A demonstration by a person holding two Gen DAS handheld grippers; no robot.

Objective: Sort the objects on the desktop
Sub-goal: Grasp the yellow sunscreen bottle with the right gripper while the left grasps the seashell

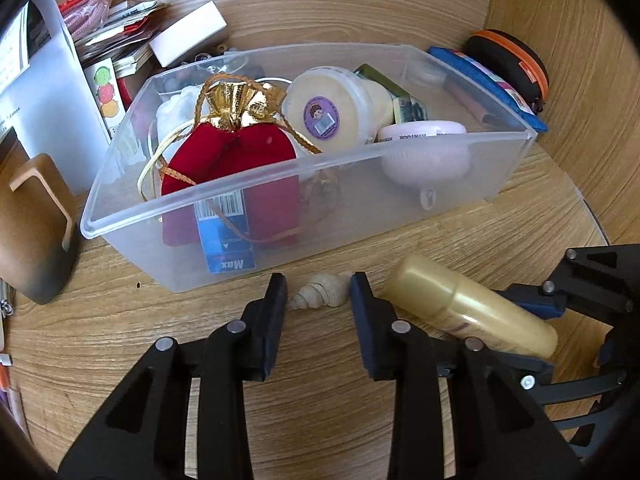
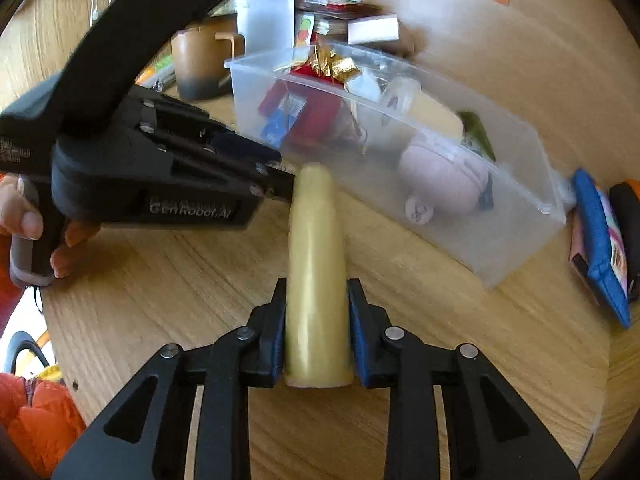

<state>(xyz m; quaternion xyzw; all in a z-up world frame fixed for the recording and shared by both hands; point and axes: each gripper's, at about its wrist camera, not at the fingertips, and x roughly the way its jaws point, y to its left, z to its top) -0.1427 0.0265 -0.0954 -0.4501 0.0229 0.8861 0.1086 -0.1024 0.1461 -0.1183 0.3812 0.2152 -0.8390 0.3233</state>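
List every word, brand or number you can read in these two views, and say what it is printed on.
"GenRobot.AI": side of the left gripper.
"Max", upside down: blue box in the clear bin.
Pink case rim lettering: too small.
Jar sticker and barcodes: unreadable.

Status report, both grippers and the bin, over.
Right gripper shut on gold bottle. Left gripper open around seashell. Clear bin ahead, unobstructed.
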